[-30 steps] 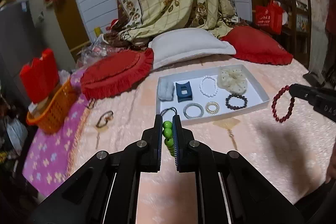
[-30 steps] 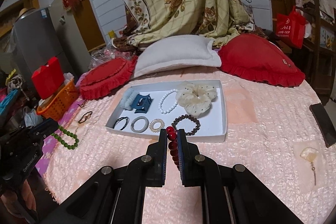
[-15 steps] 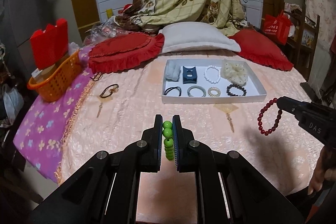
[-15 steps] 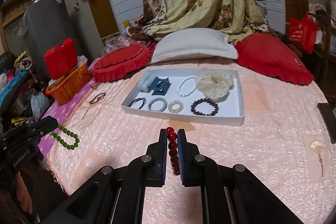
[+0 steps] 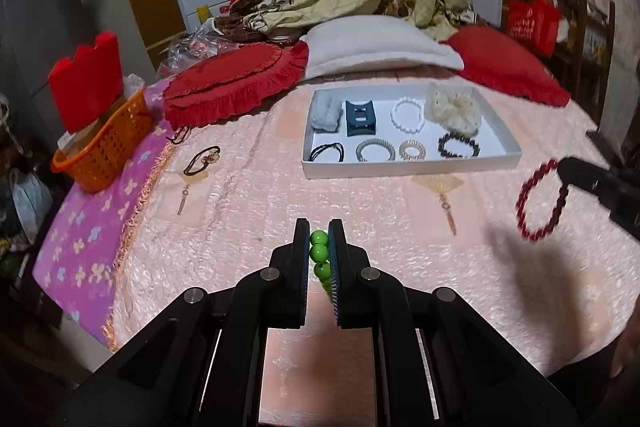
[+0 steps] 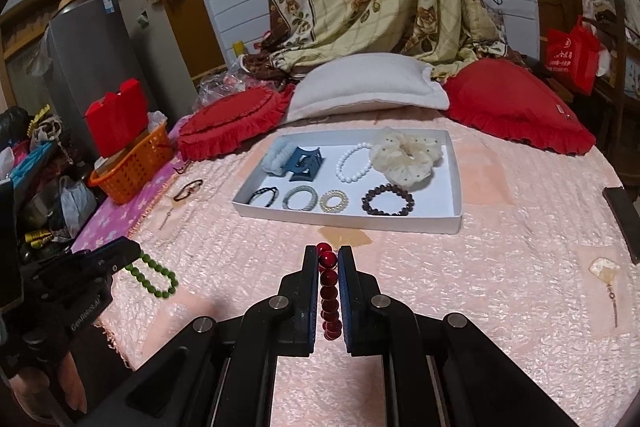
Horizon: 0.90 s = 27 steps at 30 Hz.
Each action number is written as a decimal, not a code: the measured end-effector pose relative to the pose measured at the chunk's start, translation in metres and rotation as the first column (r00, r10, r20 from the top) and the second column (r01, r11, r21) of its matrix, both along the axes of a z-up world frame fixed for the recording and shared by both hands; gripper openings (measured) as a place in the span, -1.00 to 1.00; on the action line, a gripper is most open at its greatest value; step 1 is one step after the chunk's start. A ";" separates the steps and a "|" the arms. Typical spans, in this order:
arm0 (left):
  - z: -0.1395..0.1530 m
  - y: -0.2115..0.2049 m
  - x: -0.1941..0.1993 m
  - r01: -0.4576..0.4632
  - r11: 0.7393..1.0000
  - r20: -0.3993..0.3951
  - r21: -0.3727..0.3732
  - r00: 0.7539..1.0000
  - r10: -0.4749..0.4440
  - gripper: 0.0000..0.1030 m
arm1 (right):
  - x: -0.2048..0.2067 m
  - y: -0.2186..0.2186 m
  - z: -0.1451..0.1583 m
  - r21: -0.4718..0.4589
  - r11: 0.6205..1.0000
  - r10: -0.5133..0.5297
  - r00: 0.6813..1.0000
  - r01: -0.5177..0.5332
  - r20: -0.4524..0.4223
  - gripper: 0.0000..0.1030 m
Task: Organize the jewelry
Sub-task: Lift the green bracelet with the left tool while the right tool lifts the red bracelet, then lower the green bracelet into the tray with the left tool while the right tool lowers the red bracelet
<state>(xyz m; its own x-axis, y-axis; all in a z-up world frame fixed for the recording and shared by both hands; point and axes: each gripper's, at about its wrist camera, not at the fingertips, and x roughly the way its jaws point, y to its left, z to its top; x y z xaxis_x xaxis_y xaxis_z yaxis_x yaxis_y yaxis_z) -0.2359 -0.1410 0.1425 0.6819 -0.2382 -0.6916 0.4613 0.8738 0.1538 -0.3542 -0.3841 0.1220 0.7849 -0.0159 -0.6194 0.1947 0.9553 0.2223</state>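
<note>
My left gripper [image 5: 319, 231] is shut on a green bead bracelet [image 5: 320, 253] and holds it above the pink bed cover; it also shows in the right wrist view [image 6: 154, 275]. My right gripper [image 6: 328, 255] is shut on a red bead bracelet [image 6: 329, 287], which hangs at the right in the left wrist view [image 5: 538, 203]. A white tray [image 5: 408, 169] lies ahead of both grippers. It holds a blue clip [image 5: 360, 117], a white bead bracelet [image 5: 408, 113], a cream scrunchie [image 5: 454, 105], a dark bead bracelet [image 5: 458, 145] and several hair ties.
A black hair tie [image 5: 202, 161] and a pendant [image 5: 184, 201] lie on the cover left of the tray. A fan-shaped pendant [image 5: 440, 187] lies just before the tray, another to the right [image 6: 604, 273]. An orange basket [image 5: 104, 147], red cushions [image 5: 236, 89] and a white pillow [image 5: 380, 43] ring the bed.
Both grippers have drawn back from the tray with their bracelets still held; the tray now looks farther away than a second ago.
</note>
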 end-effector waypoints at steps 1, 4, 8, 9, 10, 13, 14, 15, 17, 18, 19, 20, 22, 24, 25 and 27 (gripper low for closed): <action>-0.002 -0.002 0.001 0.001 1.000 0.008 0.015 1.000 -0.001 -0.84 | 0.001 -0.001 -0.001 0.001 1.000 -0.003 1.000 0.003 -0.003 -0.82; -0.007 -0.006 0.007 0.002 0.999 0.012 0.039 1.000 -0.003 -0.84 | 0.007 -0.006 -0.004 0.002 1.000 -0.009 1.000 0.009 -0.012 -0.83; -0.014 -0.011 0.019 0.005 0.998 0.002 0.063 1.000 -0.005 -0.84 | 0.017 -0.012 -0.001 -0.003 1.000 -0.016 1.000 0.016 -0.010 -0.82; -0.016 -0.013 0.022 0.008 0.998 -0.001 0.068 1.000 -0.008 -0.84 | 0.019 -0.013 0.001 -0.006 1.000 -0.017 1.000 0.017 -0.008 -0.82; -0.018 -0.014 0.024 0.011 0.998 -0.007 0.069 1.000 -0.011 -0.84 | 0.020 -0.014 0.002 -0.009 1.000 -0.019 1.000 0.019 -0.006 -0.82; -0.023 -0.019 0.033 0.022 0.997 -0.025 0.071 0.999 -0.020 -0.84 | 0.027 -0.018 0.007 -0.026 0.999 -0.022 1.000 0.022 -0.007 -0.83; -0.024 -0.020 0.037 0.026 0.997 -0.032 0.069 0.999 -0.024 -0.84 | 0.029 -0.019 0.008 -0.033 0.999 -0.024 1.000 0.024 -0.008 -0.83; -0.025 -0.022 0.041 0.033 0.997 -0.042 0.063 0.999 -0.030 -0.84 | 0.032 -0.021 0.009 -0.042 0.999 -0.027 1.000 0.027 -0.009 -0.82; -0.025 -0.025 0.051 0.048 0.998 -0.071 0.041 0.996 -0.045 -0.84 | 0.040 -0.026 0.012 -0.057 0.998 -0.034 0.999 0.034 -0.013 -0.82; -0.025 -0.028 0.059 0.059 0.998 -0.093 0.024 0.994 -0.056 -0.84 | 0.043 -0.028 0.012 -0.060 0.998 -0.036 0.999 0.035 -0.014 -0.82; -0.024 -0.031 0.067 0.072 0.997 -0.116 0.005 0.991 -0.070 -0.84 | 0.048 -0.031 0.013 -0.063 0.997 -0.039 0.999 0.038 -0.016 -0.83; -0.021 -0.035 0.077 0.084 0.996 -0.134 -0.015 0.987 -0.085 -0.84 | 0.053 -0.034 0.013 -0.063 0.997 -0.041 0.999 0.040 -0.018 -0.83; -0.016 -0.042 0.092 0.101 0.994 -0.152 -0.045 0.983 -0.107 -0.84 | 0.066 -0.042 0.012 -0.057 0.997 -0.046 0.999 0.045 -0.023 -0.82; -0.011 -0.050 0.110 0.118 0.990 -0.171 -0.082 0.976 -0.131 -0.84 | 0.082 -0.050 0.010 -0.044 0.998 -0.047 0.998 0.045 -0.033 -0.82; -0.010 -0.055 0.118 0.126 0.987 -0.183 -0.099 0.973 -0.142 -0.84 | 0.089 -0.053 0.009 -0.040 0.998 -0.046 0.998 0.045 -0.038 -0.82; -0.008 -0.065 0.132 0.140 0.982 -0.204 -0.126 0.965 -0.164 -0.85 | 0.107 -0.060 0.005 -0.034 0.998 -0.046 0.998 0.044 -0.052 -0.83</action>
<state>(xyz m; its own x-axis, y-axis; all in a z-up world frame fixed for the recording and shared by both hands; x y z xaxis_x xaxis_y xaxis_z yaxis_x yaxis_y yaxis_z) -0.1038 -0.2063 0.1344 0.4723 -0.4097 -0.7804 0.6016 0.7969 -0.0542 -0.2476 -0.4436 0.1270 0.7490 -0.0716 -0.6587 0.2487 0.9518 0.1793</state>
